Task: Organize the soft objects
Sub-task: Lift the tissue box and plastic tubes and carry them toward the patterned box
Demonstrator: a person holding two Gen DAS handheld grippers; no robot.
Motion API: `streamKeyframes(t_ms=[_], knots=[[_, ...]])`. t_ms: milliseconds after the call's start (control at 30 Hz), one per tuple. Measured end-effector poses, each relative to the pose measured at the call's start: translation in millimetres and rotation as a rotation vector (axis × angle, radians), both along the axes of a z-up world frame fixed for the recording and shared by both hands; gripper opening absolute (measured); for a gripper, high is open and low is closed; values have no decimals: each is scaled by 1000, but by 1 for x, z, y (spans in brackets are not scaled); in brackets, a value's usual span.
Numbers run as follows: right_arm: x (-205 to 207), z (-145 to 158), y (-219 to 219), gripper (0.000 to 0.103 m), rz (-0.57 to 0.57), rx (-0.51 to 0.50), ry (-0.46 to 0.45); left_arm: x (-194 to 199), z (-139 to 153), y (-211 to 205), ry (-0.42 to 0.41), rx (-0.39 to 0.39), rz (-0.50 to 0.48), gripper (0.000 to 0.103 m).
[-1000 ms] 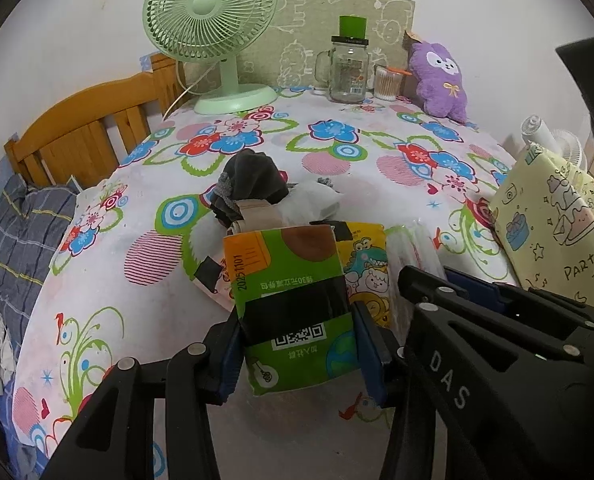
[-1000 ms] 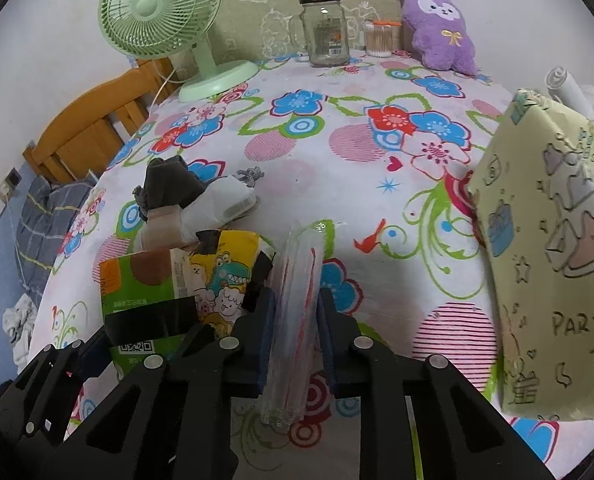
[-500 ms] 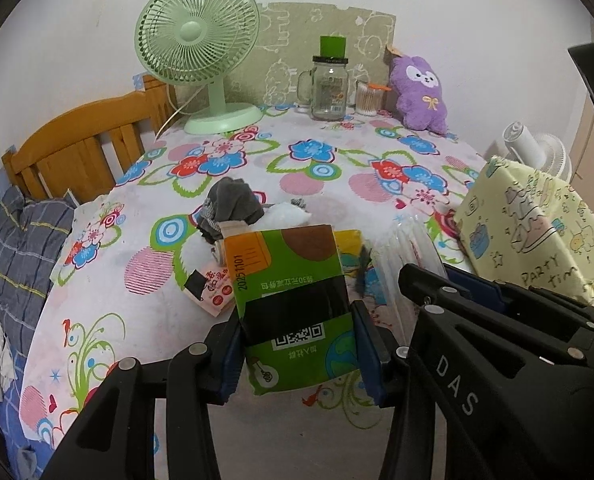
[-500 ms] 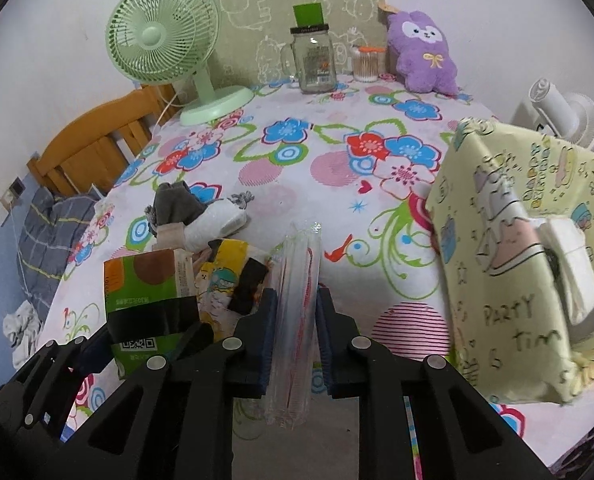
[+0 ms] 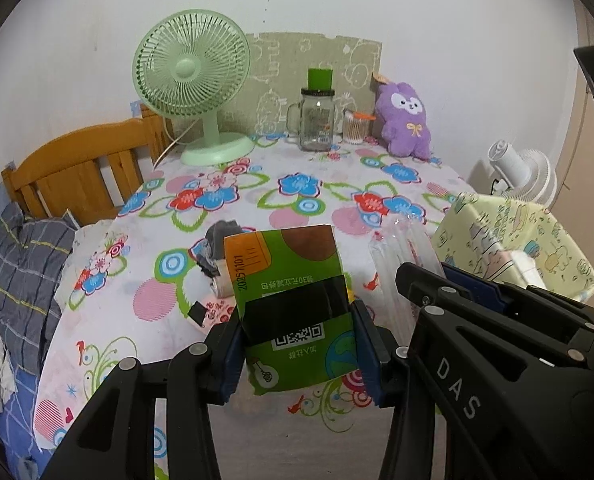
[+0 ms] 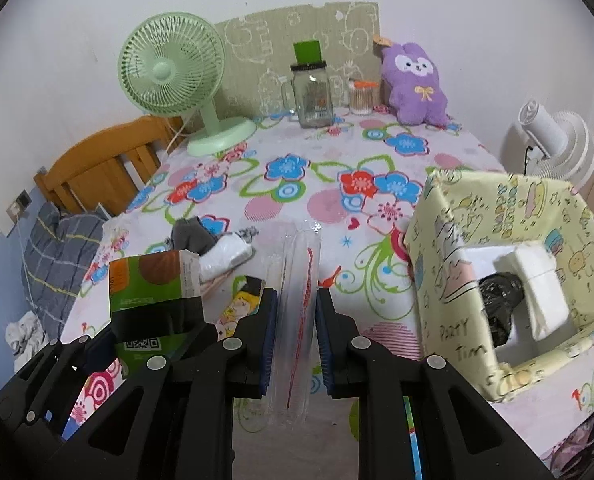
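Observation:
My left gripper (image 5: 299, 342) is shut on a green tissue pack (image 5: 293, 300) and holds it above the floral table's near edge; it also shows in the right wrist view (image 6: 153, 292). My right gripper (image 6: 295, 340) is shut on a clear plastic packet (image 6: 295, 300) with a red strip, held upright above the table. A pale yellow fabric box (image 6: 513, 264) stands at the right, holding white tissue (image 6: 533, 280) and something black. Grey and white socks (image 6: 213, 244) and a cartoon-print pack (image 6: 241, 304) lie on the table.
At the back stand a green fan (image 6: 177, 80), a glass jar (image 6: 311, 96), a cotton-swab cup (image 6: 363, 96) and a purple plush (image 6: 415, 84). A wooden bed frame (image 5: 81, 168) and checked bedding (image 5: 21, 264) are at the left. A white fan (image 6: 553, 136) is at the right.
Both grippers have risen and drawn back from the table with their loads, so the table looks farther and the yellow box's inside has come into sight.

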State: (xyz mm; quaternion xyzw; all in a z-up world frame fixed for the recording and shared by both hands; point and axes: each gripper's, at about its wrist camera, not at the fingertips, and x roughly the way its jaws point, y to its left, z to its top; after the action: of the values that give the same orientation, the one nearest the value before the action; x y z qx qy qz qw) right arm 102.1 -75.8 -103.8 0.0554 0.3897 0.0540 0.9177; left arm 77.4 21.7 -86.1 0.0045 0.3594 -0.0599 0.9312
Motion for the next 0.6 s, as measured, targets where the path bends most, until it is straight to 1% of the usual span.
streamKeyframes(t_ms=[333,600], knots=[[-11,29,-7,22,-2,3,-58,-8,28,-7,-50,-11,-22,49],[-19,46,-13,22,-4,9,-96,-13,43,-12,-78,-17,-34,49]])
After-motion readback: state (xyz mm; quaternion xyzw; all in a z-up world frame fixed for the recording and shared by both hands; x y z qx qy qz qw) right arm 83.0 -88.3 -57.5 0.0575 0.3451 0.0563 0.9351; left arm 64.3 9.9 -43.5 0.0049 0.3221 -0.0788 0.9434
